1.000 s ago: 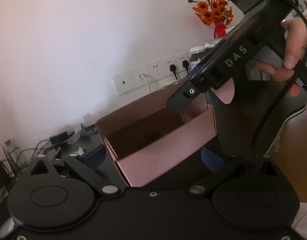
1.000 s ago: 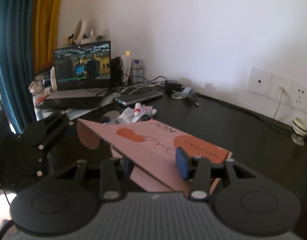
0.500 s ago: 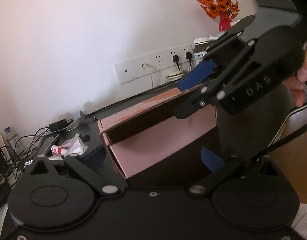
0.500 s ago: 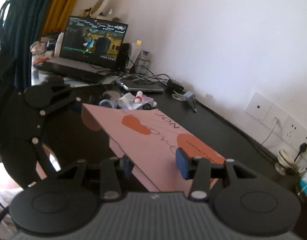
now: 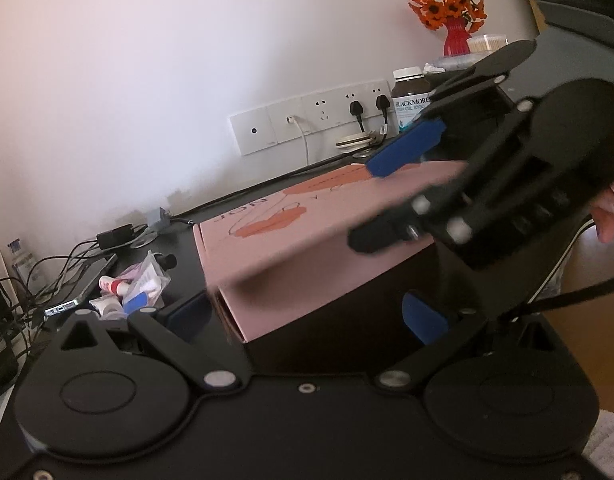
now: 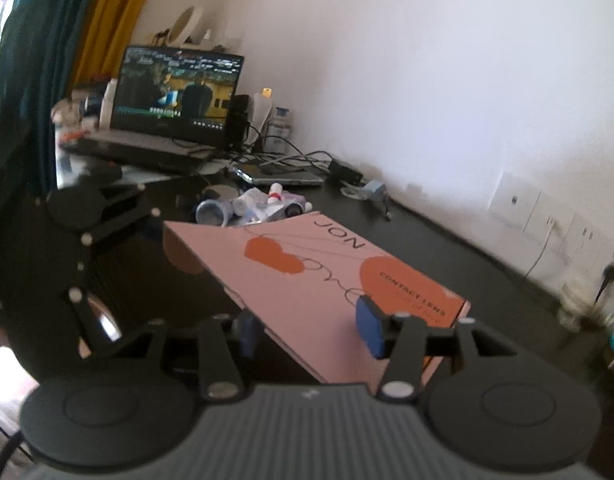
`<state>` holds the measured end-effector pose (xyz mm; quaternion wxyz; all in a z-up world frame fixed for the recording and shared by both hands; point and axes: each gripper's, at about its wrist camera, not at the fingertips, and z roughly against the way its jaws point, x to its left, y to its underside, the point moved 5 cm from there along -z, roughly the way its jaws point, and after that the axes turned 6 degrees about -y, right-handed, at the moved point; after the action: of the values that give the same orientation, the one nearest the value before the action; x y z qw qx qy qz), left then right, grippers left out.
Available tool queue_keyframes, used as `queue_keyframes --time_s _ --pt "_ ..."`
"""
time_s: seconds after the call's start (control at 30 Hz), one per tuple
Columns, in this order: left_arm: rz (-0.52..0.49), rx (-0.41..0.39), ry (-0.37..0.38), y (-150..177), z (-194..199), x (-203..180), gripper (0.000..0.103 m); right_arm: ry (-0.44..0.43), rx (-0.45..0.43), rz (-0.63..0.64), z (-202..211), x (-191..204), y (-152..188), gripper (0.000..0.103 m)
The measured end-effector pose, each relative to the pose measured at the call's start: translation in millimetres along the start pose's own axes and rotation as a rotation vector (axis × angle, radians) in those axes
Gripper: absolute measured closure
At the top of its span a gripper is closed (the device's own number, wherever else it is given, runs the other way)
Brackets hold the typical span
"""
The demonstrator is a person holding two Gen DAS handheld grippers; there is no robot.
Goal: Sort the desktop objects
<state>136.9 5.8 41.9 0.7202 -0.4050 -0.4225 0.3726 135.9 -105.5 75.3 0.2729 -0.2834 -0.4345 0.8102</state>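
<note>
A pink cardboard box with orange shapes on its lid lies on the black desk. The lid is down, almost flat over the box. My right gripper reaches in from the right. One blue pad is above the lid's near edge and the other finger is below it. Its jaws are opening, with the lid between them and not squeezed. My left gripper stands open at the box's front corner, its pads apart from the box wall.
A heap of small tubes and bottles lies left of the box, with a phone and cables. A laptop stands farther back. Along the wall are sockets, a supplement jar and a red vase of orange flowers.
The lid has swung down from standing open to lying nearly flat on the box. The right gripper came down with it, rolled, and its fingers have spread. The left gripper stayed put.
</note>
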Motion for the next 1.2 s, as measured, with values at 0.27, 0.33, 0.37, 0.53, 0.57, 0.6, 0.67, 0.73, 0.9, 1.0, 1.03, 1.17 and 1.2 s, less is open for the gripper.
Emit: queue_keyframes --time_s 0.27,0.33,0.37,0.53,0.57,0.6,0.67,0.73,0.9,1.0,1.03,1.17,1.2 --pt "0.011 -0.011 -0.012 -0.8 5.6 -1.0 0.000 0.039 -0.014 0.220 20.4 10.3 12.7 0.029" --pt "0.029 -0.014 -0.006 -2.4 7.8 0.0 0.000 0.044 -0.006 0.310 29.7 11.2 23.0 0.029" --pt "0.038 -0.016 -0.002 -4.1 8.1 1.0 0.000 0.048 -0.003 0.362 35.2 10.6 29.5 0.029" --pt "0.049 -0.023 -0.011 -9.6 7.3 4.1 0.000 0.102 0.049 0.503 49.5 -11.5 54.5 0.029" --pt "0.052 -0.020 -0.013 -9.4 6.9 4.4 0.000 0.109 0.049 0.513 50.2 -16.9 56.1 0.029" --pt "0.054 -0.016 -0.015 -8.9 6.2 4.7 0.000 0.108 0.046 0.522 49.9 -20.5 56.9 0.029" --pt "0.054 -0.004 -0.017 -7.3 4.5 4.6 0.000 0.098 0.044 0.539 46.6 -24.3 57.9 0.029" --pt "0.042 0.009 -0.024 -5.2 1.6 2.8 0.000 0.083 0.047 0.558 39.4 -22.7 59.0 0.029" --pt "0.022 0.021 -0.035 -4.1 -3.5 1.9 0.000 0.036 0.025 0.591 21.3 -8.3 62.9 0.030" --pt "0.030 0.024 -0.033 -2.7 -3.8 3.6 0.000 0.012 0.018 0.595 14.4 -2.7 62.1 0.031" --pt "0.028 0.025 -0.033 -2.1 -3.8 3.7 0.000 0.016 0.017 0.594 11.9 -2.8 61.1 0.031" --pt "0.024 0.016 -0.032 -3.0 -3.9 2.6 0.000 0.034 0.016 0.549 9.3 -11.2 53.8 0.046" --pt "0.023 0.013 -0.035 -3.3 -3.7 2.3 0.000 0.036 0.014 0.541 10.3 -12.1 52.8 0.048"
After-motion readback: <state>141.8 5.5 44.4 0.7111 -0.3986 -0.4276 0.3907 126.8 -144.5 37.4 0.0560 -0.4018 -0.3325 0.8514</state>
